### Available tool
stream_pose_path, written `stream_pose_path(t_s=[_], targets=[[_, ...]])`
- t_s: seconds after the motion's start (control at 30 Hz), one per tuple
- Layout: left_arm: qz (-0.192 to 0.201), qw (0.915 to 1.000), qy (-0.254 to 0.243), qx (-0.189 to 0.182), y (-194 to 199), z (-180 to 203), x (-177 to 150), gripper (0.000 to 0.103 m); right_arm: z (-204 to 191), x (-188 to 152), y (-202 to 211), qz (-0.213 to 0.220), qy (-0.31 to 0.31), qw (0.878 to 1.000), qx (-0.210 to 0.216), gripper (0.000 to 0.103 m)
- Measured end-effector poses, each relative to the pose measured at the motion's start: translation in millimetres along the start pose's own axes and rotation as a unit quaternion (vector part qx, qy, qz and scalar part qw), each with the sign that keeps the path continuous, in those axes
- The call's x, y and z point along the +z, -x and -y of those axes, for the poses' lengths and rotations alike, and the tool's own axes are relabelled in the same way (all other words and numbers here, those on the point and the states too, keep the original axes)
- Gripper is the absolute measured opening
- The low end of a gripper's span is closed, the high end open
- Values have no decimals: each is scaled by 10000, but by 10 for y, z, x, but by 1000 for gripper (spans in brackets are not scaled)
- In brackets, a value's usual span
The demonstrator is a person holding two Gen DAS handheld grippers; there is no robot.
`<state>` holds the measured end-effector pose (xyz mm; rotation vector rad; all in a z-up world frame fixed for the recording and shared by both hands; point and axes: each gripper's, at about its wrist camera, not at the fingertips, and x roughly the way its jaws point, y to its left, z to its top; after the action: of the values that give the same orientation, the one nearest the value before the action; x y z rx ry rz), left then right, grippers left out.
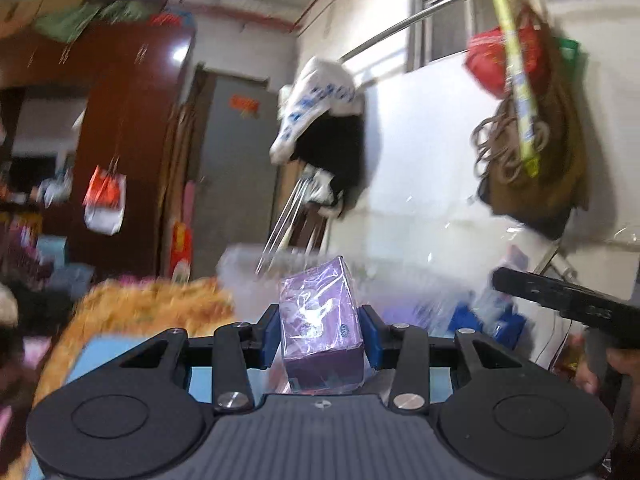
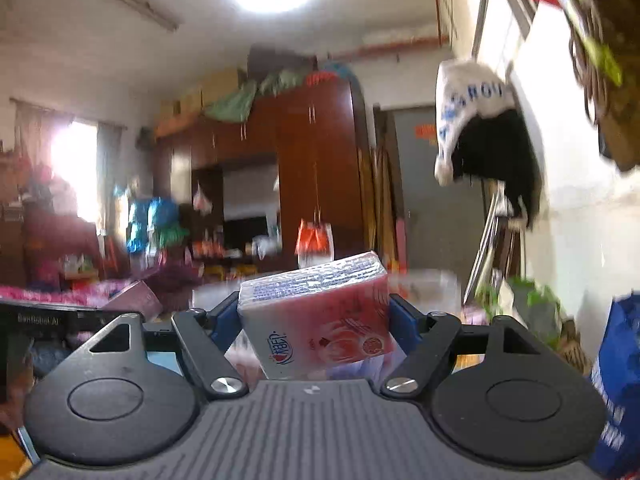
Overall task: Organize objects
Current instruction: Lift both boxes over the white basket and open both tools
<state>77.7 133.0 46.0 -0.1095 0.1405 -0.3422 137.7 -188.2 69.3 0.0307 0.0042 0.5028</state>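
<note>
Purple pack: a purple tissue pack (image 1: 320,328) in clear wrap sits between the blue pads of the left tongs (image 1: 320,334), raised off any surface, with the orange blanket (image 1: 152,308) below and to its left.
Red pack: a red-and-white tissue pack (image 2: 320,316) is pinched across its width by the right tongs (image 2: 316,320), also lifted clear of any surface.
Left tongs: nearly closed, clamped on the narrow purple pack.
Right tongs: about half open, closed on the wider red pack.
Progress: both packs are picked up and in the air; by my reading the placing is all still to do, and no target spot is clear in the blurred views, though a clear plastic bin (image 1: 248,268) shows ahead.
Purple pack axis: long axis runs away from the camera, far end tipped upward.
Red pack axis: long side lies across the tongs, tilted, its right end higher.
</note>
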Motion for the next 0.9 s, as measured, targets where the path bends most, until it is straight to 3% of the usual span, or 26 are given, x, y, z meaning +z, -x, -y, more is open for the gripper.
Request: stream_pose_path(t_s=[0.1,0.2,0.27,0.4,0.47,0.5,0.53,0.6,0.7,0.8,0.9], targets=[[-4,10000,-22,-86,-290,147,428,45,45,362,-399,-306,155,9991,-251,78],[-283,9991,-57,306,-766,218,734,45,214,567,-849,-826,-129,9959,-334,78],[-533,9971,41,537,-1037,194,824,45,293,601,-1064,-1121,-255,9927,-365,78],[-1040,9923,154,651,-1401,116,804,46,295,529,-1278,-1365,-11,9888,-598,78],[-1220,9900,17,704,-1522,93,735,68,257,461,-1311,-1496,144,9858,-750,85],[-1324,9883,13,762,-1599,74,701,87,249,436,-1326,-1542,147,9848,-782,88],[-1337,9882,109,745,-1629,38,668,86,234,419,-1306,-1545,150,9844,-827,94],[-1197,9901,321,658,-1555,-34,627,86,221,406,-1196,-1417,94,9866,-808,103],[-1085,9917,364,590,-1278,-47,567,86,328,412,-986,-1349,-381,9876,-706,103],[-771,9958,136,467,-787,43,376,88,313,224,-561,-1253,-791,9890,-46,103],[-985,9941,375,270,-512,-2,88,90,123,-183,-192,-1472,-829,9849,387,103]])
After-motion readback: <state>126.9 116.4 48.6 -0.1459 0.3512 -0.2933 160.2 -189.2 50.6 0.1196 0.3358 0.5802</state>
